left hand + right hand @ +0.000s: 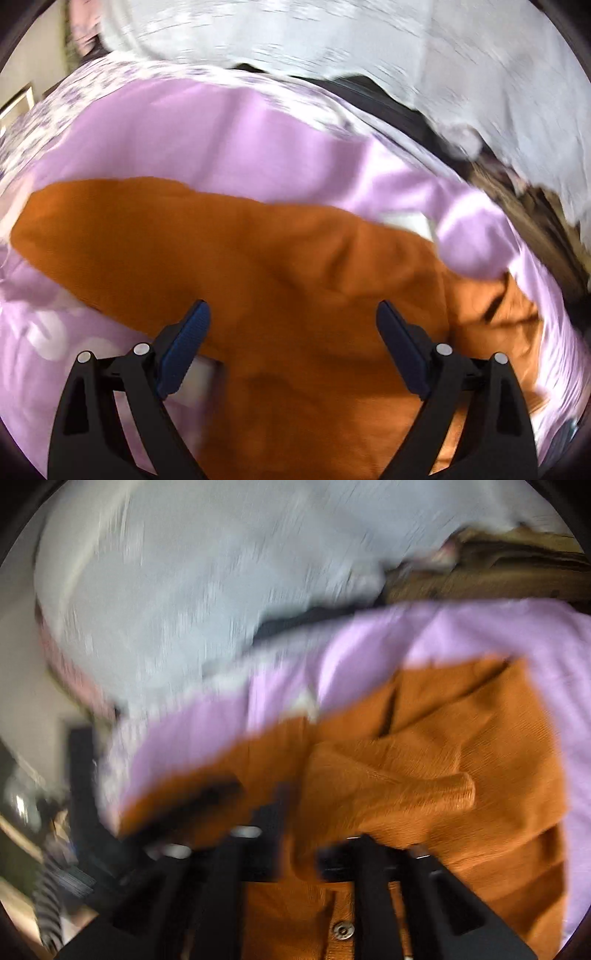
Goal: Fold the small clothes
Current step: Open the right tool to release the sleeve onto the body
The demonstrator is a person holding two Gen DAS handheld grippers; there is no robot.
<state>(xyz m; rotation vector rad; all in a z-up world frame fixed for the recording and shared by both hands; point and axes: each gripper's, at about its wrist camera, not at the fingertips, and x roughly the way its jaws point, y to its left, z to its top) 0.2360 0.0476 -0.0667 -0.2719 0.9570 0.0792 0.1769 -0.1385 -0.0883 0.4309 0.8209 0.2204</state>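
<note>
Left wrist view: orange garment stretches crosswise just beyond the left gripper's wide, empty fingers; right gripper's state unclear.

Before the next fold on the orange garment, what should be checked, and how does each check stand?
1. Left gripper open, nothing between its blue pads: ok.
2. Right gripper clear of cloth: cannot tell; blurred, orange cloth drapes over its fingers.
3. Orange garment on the lilac sheet: ok.
4. Garment flat: not ok; a flap is bunched in the right wrist view.
5. Snap button visible: ok.
</note>
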